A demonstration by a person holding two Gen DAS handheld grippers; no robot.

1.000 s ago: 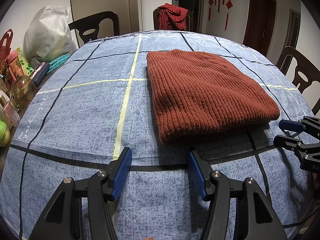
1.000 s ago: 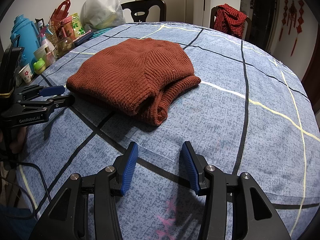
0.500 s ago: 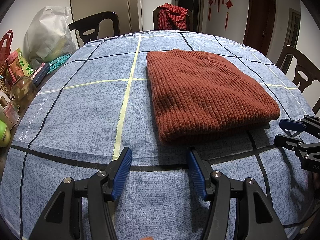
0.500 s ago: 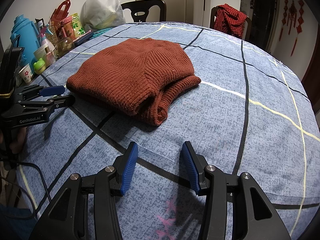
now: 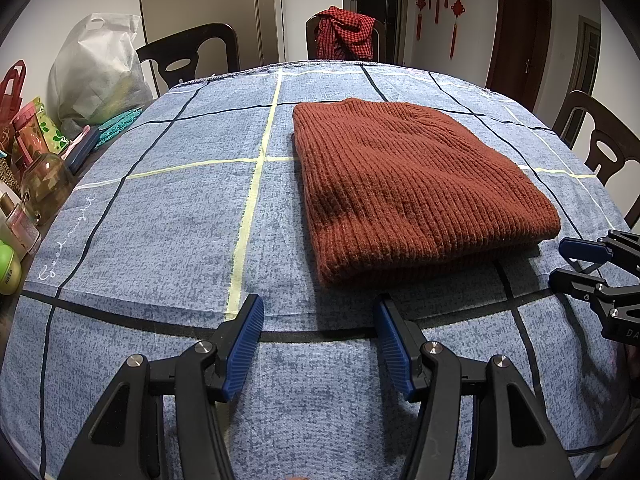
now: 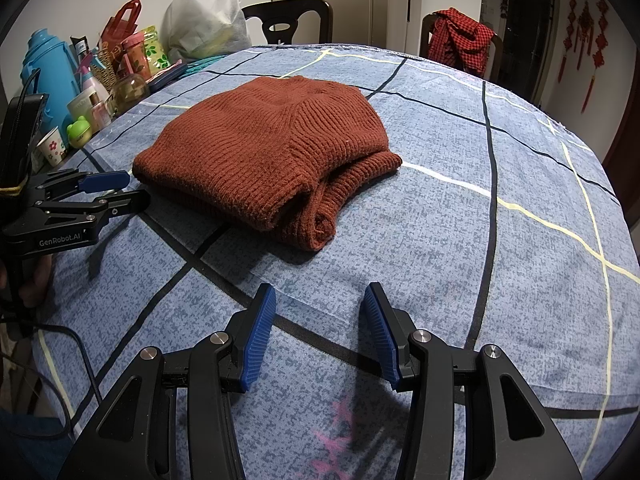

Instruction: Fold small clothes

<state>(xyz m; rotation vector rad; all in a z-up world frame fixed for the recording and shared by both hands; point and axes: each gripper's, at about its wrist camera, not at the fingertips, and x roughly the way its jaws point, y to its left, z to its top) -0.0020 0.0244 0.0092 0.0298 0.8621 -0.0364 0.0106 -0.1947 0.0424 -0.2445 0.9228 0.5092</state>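
- One rust-brown ribbed knit sweater (image 5: 416, 188), folded into a thick rectangular bundle, lies on the blue checked tablecloth (image 5: 168, 216), right of the pale yellow stripe in the left view, just beyond both grippers.
- Handling, judged: soft, floppy, bulky wool; light to moderate weight; not slippery, ribs should catch the pads; no breakage risk, but layers can slide apart or unroll.
- Best hold, judged: pinch all layers at the near corners or along the near folded edge; the right view shows a rolled, looser end (image 6: 320, 216) that may spill if lifted alone.
- Left gripper (image 5: 319, 312): jaws apart, nothing between them, over bare cloth just short of the sweater.
- Right gripper (image 6: 319, 300): jaws apart, empty, near the rolled end, not touching.
- Counts: one sweater, two grippers, three dark chairs, one red checked garment (image 5: 346, 36) on a chair back, one white plastic bag (image 5: 96, 72).
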